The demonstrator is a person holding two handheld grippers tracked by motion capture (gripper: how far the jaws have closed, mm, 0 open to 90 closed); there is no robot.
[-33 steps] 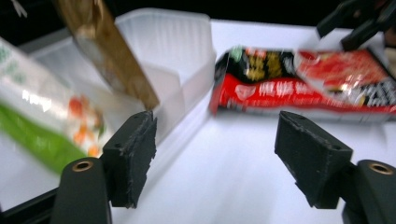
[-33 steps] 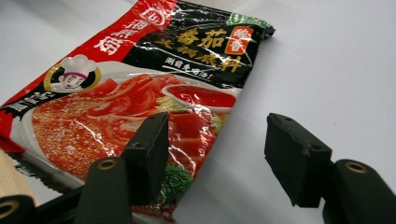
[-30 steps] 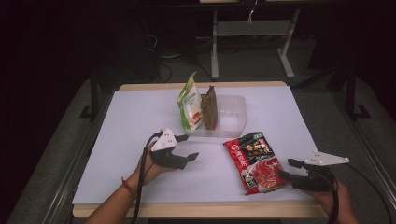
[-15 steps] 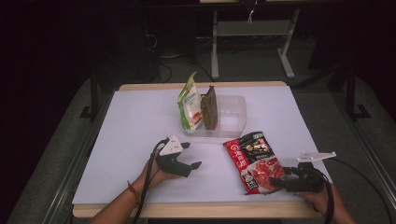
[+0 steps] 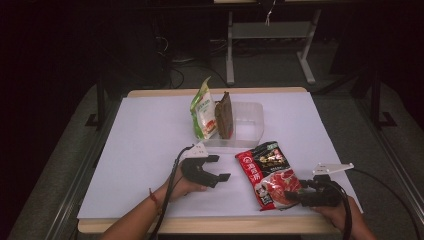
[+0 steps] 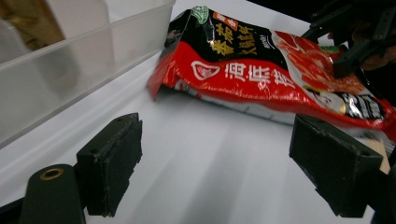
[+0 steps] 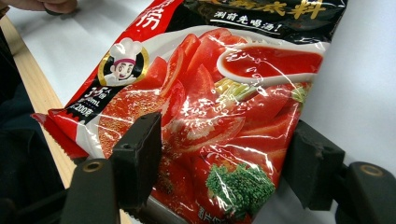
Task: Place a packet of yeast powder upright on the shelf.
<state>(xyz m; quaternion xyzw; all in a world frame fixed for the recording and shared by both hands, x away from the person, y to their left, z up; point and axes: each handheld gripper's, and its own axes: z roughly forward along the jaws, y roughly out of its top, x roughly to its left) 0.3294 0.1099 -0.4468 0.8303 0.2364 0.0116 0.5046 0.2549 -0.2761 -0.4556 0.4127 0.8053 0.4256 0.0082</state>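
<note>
The red soup-base packet (image 5: 269, 173) lay flat on the white tabletop (image 5: 140, 145) by its near edge. At the packet's near right corner the right claw (image 5: 292, 194) straddled it, jaws closing lately and seemingly not yet pressing. Left of the packet, the left claw (image 5: 220, 168) stood wide and empty. Beyond the packet sat a clear tub (image 5: 247, 120) holding a green pouch (image 5: 203, 111) and a brown pouch (image 5: 224, 115).

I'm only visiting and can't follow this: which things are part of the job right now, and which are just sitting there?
In the job:
red pouch
right gripper, jaws astride the pouch's near end
left gripper, open beside it

Just sitting there:
clear tub
green packet
brown packet
</note>
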